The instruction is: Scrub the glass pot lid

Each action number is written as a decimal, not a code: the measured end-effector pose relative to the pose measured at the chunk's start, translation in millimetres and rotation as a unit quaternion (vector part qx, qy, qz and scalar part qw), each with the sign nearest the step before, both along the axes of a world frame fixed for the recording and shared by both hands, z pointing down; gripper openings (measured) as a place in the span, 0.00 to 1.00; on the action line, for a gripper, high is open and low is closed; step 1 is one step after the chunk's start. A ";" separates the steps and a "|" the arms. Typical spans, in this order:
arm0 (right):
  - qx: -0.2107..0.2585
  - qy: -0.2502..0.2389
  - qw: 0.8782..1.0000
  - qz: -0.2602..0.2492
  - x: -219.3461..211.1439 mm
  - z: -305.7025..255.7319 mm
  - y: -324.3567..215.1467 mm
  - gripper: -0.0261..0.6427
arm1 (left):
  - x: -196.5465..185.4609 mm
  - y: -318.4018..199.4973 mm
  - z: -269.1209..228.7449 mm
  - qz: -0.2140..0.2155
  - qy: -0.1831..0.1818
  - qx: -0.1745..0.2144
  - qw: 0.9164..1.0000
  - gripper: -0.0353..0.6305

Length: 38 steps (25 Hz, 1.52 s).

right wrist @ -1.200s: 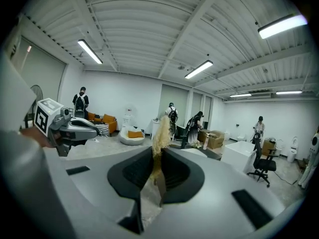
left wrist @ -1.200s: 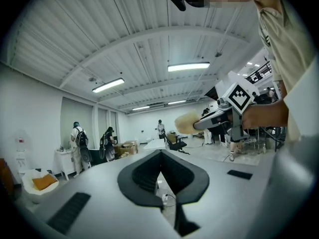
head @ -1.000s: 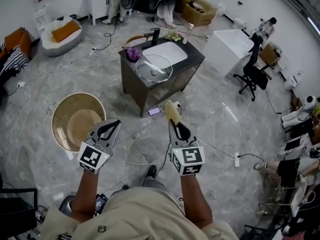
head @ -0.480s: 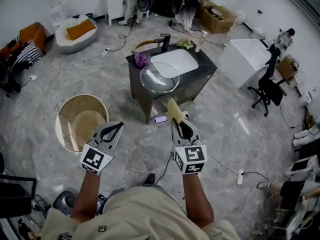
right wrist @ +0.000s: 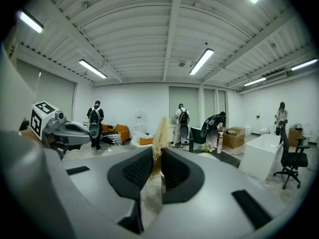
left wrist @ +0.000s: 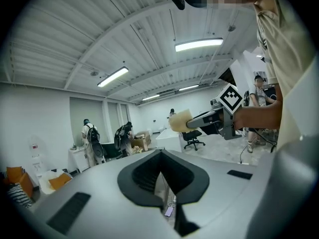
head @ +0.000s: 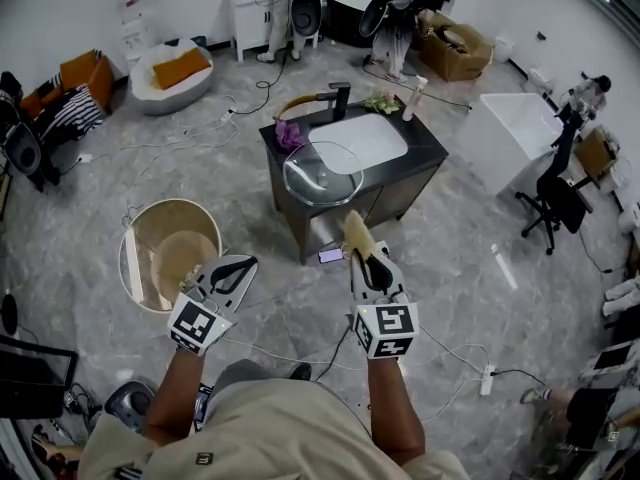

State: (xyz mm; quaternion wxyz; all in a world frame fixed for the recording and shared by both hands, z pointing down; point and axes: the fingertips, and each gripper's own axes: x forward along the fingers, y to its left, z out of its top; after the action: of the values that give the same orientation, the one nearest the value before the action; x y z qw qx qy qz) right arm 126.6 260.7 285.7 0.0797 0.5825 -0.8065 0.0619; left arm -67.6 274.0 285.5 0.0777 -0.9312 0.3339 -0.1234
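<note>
The glass pot lid (head: 322,173) lies flat on the near left corner of a dark vanity counter (head: 425,153), beside a white sink (head: 362,142). Both grippers are held out over the floor, well short of the vanity. My right gripper (head: 358,251) is shut on a yellow sponge (head: 354,230) that sticks out past its tips; the sponge (right wrist: 161,132) rises between the jaws of that gripper (right wrist: 158,156) in the right gripper view. My left gripper (head: 249,261) is shut with nothing in it, and the left gripper view shows its jaws (left wrist: 162,156) closed to a thin slit.
A round wooden tub (head: 170,251) stands on the floor at left. Cables, a phone (head: 331,255) and a power strip (head: 487,378) lie on the marble floor. A white bathtub (head: 515,133) and office chair (head: 555,203) stand to the right. People stand by the back wall.
The vanity and lid have come lower and closer in the head view as I move toward them. Both grippers keep their pose, the sponge still held.
</note>
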 end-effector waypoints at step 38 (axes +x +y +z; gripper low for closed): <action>-0.030 0.046 0.975 0.215 56.1 11.2 -165.9 0.11 | 77.2 -267.9 20.4 0.219 0.044 -0.016 0.975 0.07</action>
State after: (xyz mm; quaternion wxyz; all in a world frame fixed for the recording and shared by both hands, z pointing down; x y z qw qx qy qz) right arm 182.8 94.7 296.9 0.1186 0.7421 -0.6555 0.0748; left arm 9.6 6.1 305.9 0.0729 -0.9874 0.1229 -0.0680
